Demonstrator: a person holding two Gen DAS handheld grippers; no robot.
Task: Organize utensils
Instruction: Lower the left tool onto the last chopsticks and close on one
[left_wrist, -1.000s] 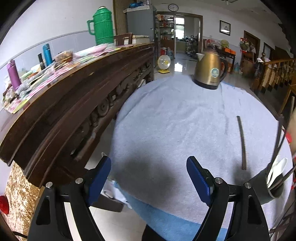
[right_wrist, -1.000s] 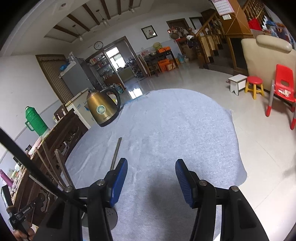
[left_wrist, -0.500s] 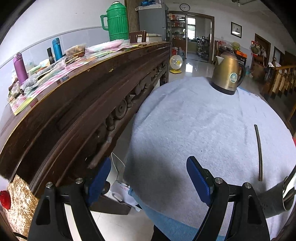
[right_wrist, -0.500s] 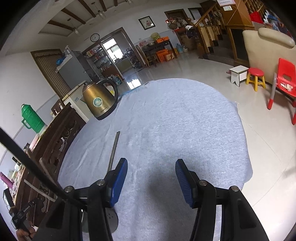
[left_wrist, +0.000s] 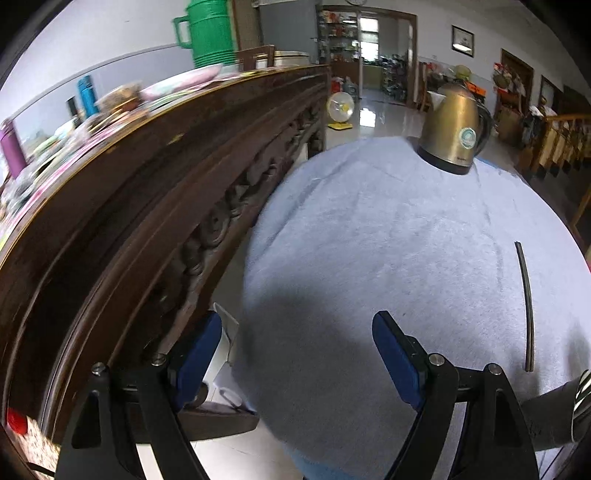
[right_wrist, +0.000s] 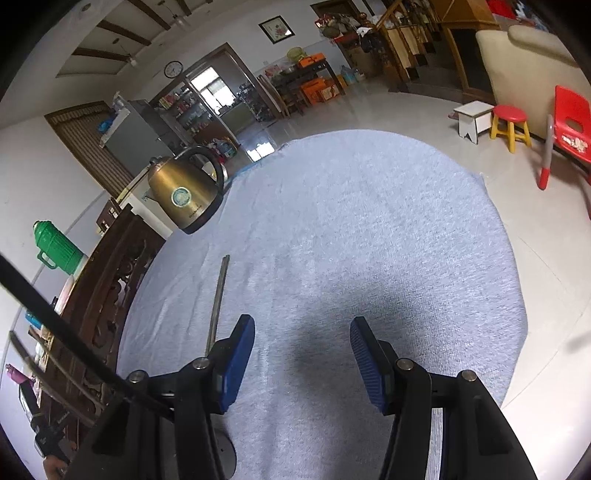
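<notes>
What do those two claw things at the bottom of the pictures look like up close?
Both look alike. The left gripper and right gripper each have two black angular plastic arms with round silver bolts, ending in flat blue pads; the right one's pads look finely ribbed. No sleeves or markings show.

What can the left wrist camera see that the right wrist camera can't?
Only the left wrist view shows the yellow floor fan and the purple bottle. Only the right wrist view shows the red stool and red chair. Both show the gold kettle, the single dark chopstick lying on the grey cloth, and the green thermos.
</notes>
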